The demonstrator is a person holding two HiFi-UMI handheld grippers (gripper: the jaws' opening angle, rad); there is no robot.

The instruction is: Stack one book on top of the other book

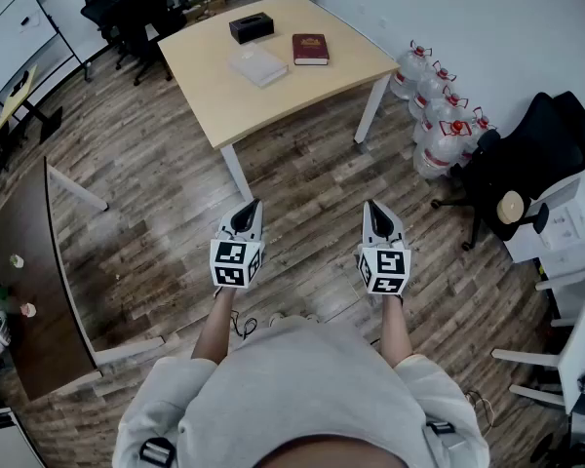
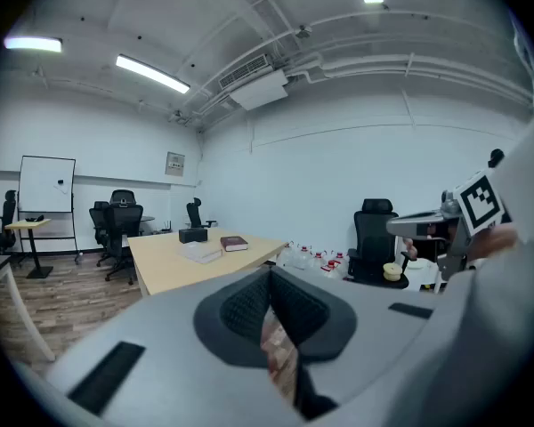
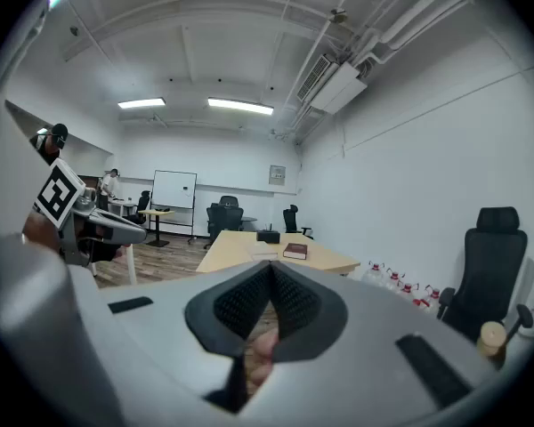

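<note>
Both jaws were shut with nothing held: left gripper (image 1: 251, 208) and right gripper (image 1: 374, 209), well short of the table (image 1: 224, 96). Red book (image 1: 310, 49) and white book (image 1: 257, 65) lay flat, apart, unstacked. White book's long axis ran diagonal in the head view. Gripper views showed both books only small and distant.

Dark red book (image 1: 310, 49), pale book (image 1: 257, 65), flat, unstacked

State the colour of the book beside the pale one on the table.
The book is dark red; the head view shows it best.
</note>
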